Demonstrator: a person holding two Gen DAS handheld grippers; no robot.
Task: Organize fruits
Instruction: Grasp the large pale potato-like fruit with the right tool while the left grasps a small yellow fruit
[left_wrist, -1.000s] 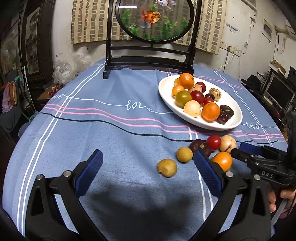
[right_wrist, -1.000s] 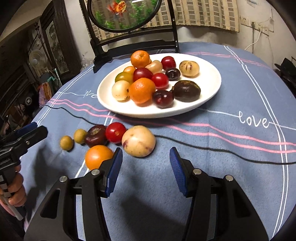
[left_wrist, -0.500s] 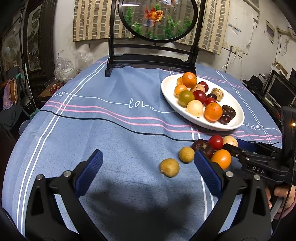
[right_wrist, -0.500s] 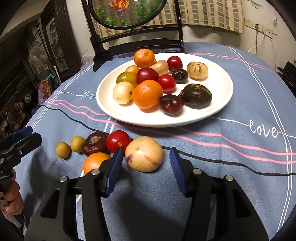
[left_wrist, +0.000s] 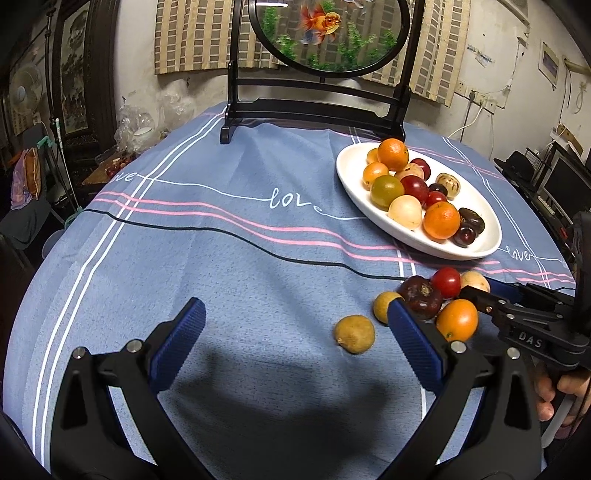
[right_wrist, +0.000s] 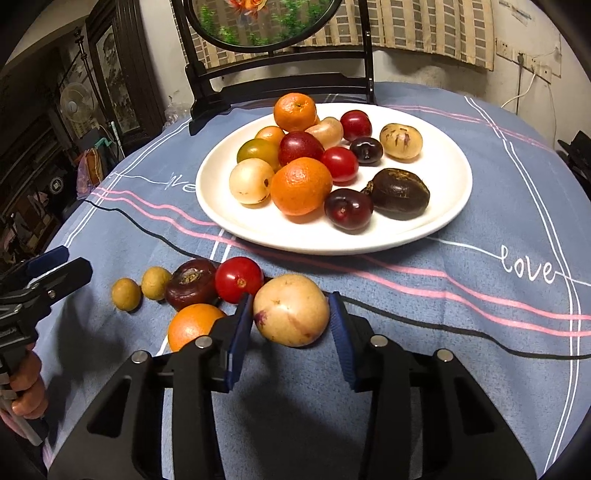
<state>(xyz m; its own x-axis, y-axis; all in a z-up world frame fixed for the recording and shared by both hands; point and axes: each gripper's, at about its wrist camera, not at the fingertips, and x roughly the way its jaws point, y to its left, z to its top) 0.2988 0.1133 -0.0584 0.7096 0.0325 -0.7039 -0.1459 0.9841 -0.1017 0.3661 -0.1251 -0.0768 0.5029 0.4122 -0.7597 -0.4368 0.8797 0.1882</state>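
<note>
Blue cloth with pink, white and black lines is spread over the round worktop (left_wrist: 229, 258), and a fish picture in a dark stand (left_wrist: 325, 33) is seen at the back.

On the left, the left gripper (left_wrist: 291, 339) is held low over bare cloth. Its fingers (left_wrist: 177, 343) are spread wide, and nothing is held between them.

Just to its right, loose fruits are laid in a bunch: two small brown ones (right_wrist: 126, 293), a dark fruit (right_wrist: 190, 283), a tomato (right_wrist: 239, 278) and an orange (right_wrist: 194, 325).

Next, a pale fruit (right_wrist: 291, 309) is seen on the cloth between the fingers of the right gripper (right_wrist: 291, 325). These fingers are closing, and both blue pads are right against its sides.

Behind, a white plate (right_wrist: 443, 206) is filled with more fruits.
</note>
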